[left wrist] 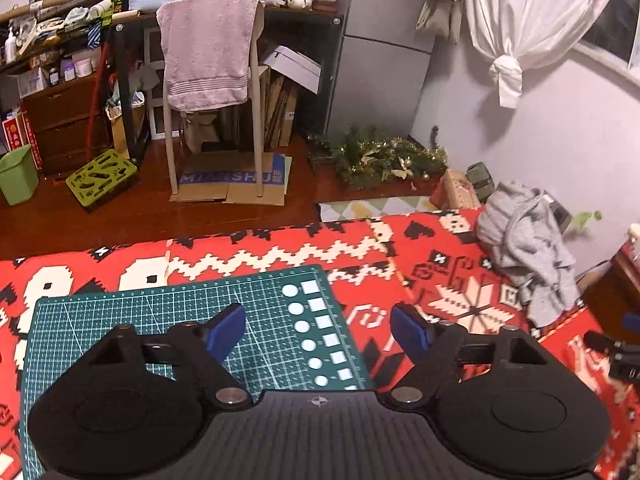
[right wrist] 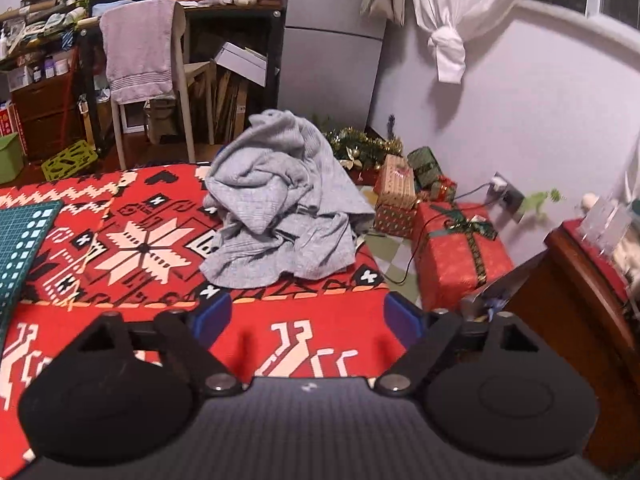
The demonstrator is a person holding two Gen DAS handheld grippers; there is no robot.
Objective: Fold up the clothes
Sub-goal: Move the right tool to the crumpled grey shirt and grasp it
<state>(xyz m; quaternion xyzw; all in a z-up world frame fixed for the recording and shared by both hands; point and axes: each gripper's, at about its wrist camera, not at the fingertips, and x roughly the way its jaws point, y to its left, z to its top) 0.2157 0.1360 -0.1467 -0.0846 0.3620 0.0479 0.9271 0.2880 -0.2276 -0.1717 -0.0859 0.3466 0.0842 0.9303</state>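
Over on the left side of the red patterned blanket [left wrist: 240,248] sits a green cutting mat [left wrist: 180,312], and the left gripper [left wrist: 318,330] hangs over its right edge with its blue pads [left wrist: 226,330] spread wide, nothing between them. Further right, a crumpled grey garment [right wrist: 280,208] is heaped near the blanket's far right corner, touching neither gripper. The right gripper [right wrist: 306,316] hovers just short of that heap, fingers wide apart and empty too, with wrapped gift boxes [right wrist: 460,248] on the floor off to the right.
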